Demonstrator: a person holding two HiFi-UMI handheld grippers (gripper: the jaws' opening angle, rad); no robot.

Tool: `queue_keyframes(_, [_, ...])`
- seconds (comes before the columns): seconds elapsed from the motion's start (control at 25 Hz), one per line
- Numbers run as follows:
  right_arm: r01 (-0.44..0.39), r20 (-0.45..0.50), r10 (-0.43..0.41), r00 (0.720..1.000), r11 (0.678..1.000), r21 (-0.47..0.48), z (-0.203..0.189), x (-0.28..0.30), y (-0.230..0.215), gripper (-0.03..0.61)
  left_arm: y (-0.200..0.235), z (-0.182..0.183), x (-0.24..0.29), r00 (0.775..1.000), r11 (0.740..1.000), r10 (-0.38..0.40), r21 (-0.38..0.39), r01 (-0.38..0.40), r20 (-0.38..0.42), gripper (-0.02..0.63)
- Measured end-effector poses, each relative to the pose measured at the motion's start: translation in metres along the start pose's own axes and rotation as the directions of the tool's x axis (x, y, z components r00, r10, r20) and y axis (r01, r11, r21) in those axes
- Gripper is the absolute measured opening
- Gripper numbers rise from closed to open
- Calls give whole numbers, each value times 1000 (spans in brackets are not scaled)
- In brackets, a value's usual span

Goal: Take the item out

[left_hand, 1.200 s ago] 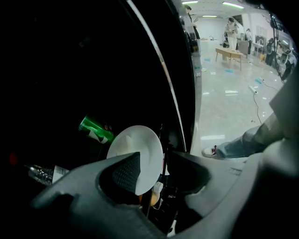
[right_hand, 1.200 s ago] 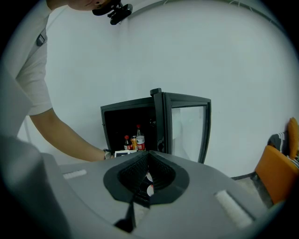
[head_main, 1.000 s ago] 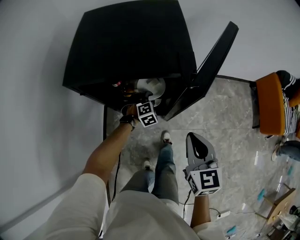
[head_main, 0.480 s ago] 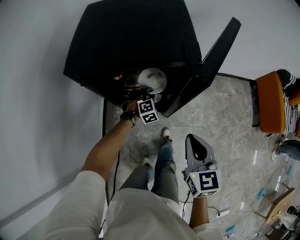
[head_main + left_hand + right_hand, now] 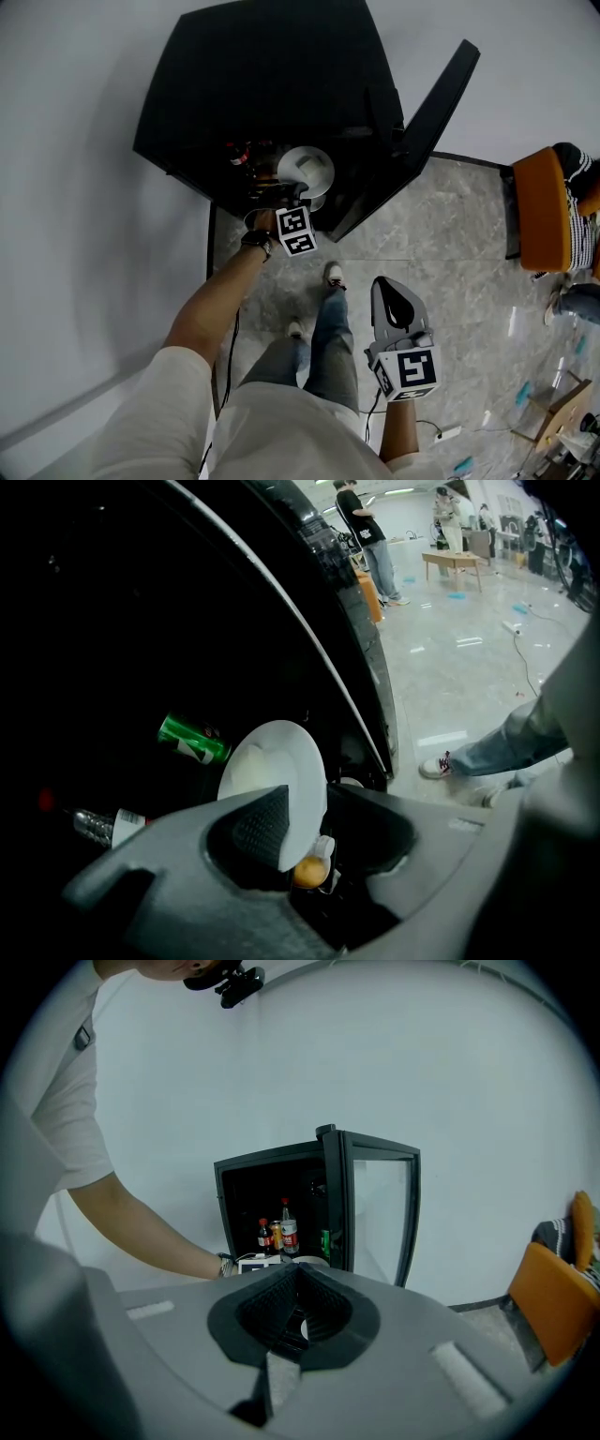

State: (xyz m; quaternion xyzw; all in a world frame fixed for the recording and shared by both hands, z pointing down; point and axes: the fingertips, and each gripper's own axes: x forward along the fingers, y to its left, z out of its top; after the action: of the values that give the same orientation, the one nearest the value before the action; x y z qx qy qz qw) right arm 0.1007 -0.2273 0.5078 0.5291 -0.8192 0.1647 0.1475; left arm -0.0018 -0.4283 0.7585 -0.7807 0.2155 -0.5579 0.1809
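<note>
My right gripper [image 5: 298, 1288] hung nearest, its jaws closed together on nothing. Farther off, my left gripper [image 5: 311, 799] reached into the open black fridge [image 5: 262, 84]. Its jaws had just been opening and stood loosely around the near rim of the white plate [image 5: 272, 766] at the fridge's mouth. Deeper in lay 1 green can [image 5: 192, 740]. The door [image 5: 436, 112] stood open at right.

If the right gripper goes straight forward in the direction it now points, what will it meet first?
Probably the open black fridge, around the hinged edge of its door. Nothing stands in between. Depth is unclear: the white plate at its front might come first.
</note>
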Motion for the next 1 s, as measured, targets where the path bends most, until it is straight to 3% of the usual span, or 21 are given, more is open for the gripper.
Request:
queue_keyframes(0.08, [3,-2,-3,1000,1000,-1,-1,-1,-1,8,0,1,4,1000,1000,5,9,-5,-4,158])
queue_keyframes(0.44, [24,-29,-24,999,1000,20,-19,-8,-13,8,2,1,15,993,991,120,60,-120,-3,172])
queue_keyframes(0.68, [15,-38,-15,999,1000,18,-29,-11,-9,8,8,0,13,980,976,201,84,-199,-7,87])
queue_keyframes(1.0, [20,-31,-20,999,1000,15,-35,-22,-3,8,0,-7,-1,966,954,258,157,-254,-6,61])
